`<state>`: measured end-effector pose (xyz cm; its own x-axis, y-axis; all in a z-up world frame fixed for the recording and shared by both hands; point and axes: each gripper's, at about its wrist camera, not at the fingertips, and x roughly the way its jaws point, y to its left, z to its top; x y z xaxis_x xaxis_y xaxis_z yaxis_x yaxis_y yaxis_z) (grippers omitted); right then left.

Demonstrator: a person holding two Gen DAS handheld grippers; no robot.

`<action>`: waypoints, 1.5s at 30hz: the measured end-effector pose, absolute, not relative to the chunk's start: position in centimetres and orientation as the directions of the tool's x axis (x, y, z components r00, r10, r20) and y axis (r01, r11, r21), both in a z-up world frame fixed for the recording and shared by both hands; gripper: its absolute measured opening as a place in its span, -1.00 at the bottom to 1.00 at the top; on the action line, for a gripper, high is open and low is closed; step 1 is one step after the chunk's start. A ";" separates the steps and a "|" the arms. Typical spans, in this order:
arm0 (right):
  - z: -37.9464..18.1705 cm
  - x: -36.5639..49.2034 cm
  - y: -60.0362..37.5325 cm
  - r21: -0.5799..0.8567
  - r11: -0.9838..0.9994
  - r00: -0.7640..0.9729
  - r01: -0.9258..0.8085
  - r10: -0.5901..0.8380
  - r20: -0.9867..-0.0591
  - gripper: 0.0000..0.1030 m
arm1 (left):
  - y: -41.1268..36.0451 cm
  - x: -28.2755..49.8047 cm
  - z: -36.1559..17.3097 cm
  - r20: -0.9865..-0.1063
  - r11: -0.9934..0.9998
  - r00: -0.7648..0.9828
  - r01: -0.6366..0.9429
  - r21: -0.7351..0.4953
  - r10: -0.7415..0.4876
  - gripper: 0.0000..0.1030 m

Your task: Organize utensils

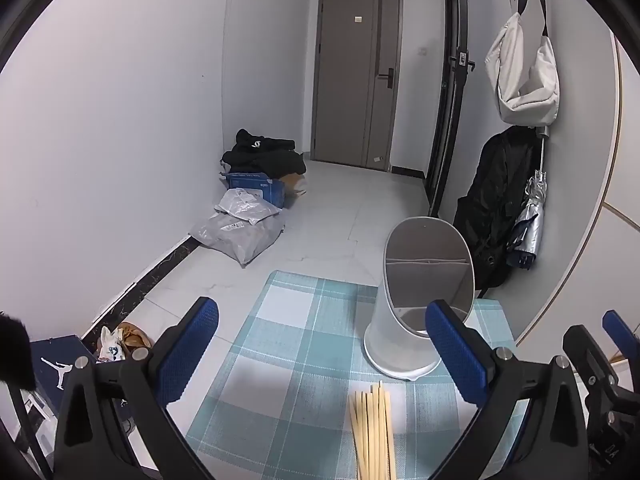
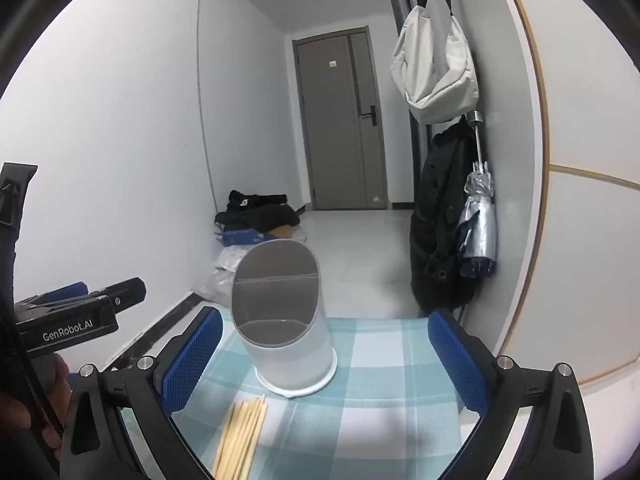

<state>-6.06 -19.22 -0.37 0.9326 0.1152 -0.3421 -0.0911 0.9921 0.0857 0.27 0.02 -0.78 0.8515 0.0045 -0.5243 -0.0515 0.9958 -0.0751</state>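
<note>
A white utensil holder (image 1: 416, 300) with a slanted oval mouth and an inner divider stands on a teal checked cloth (image 1: 280, 360). A bundle of pale wooden chopsticks (image 1: 372, 432) lies on the cloth in front of it. My left gripper (image 1: 320, 344) is open and empty, above the cloth, with the chopsticks between its blue fingers. In the right wrist view the holder (image 2: 284, 320) stands between the fingers of my open, empty right gripper (image 2: 324, 356), and the chopsticks (image 2: 240, 436) lie at lower left. The left gripper's body shows at the left edge (image 2: 72, 320).
The cloth-covered table ends at a tiled floor (image 1: 320, 220). Grey parcels (image 1: 240, 228), a blue box and black clothes lie by the left wall. A white bag (image 1: 524, 72), black coat and silver umbrella (image 1: 528, 232) hang at right. A brown door (image 1: 356, 80) stands at the far end.
</note>
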 end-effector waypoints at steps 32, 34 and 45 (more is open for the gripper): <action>-0.6 -6.2 -19.9 0.085 0.994 0.937 -0.073 0.098 -0.335 1.00 | -0.2 0.2 -0.4 -0.525 0.995 0.851 -0.044 -0.087 -0.008 0.97; -0.6 -6.2 -20.0 0.086 0.994 0.938 -0.072 0.097 -0.334 1.00 | -0.3 0.2 -0.4 -0.524 0.995 0.852 -0.041 -0.086 -0.010 0.97; -0.4 -6.4 -19.9 0.085 0.993 0.938 -0.086 0.110 -0.328 1.00 | -0.1 0.2 -0.6 -0.528 0.995 0.849 -0.051 -0.087 -0.003 0.97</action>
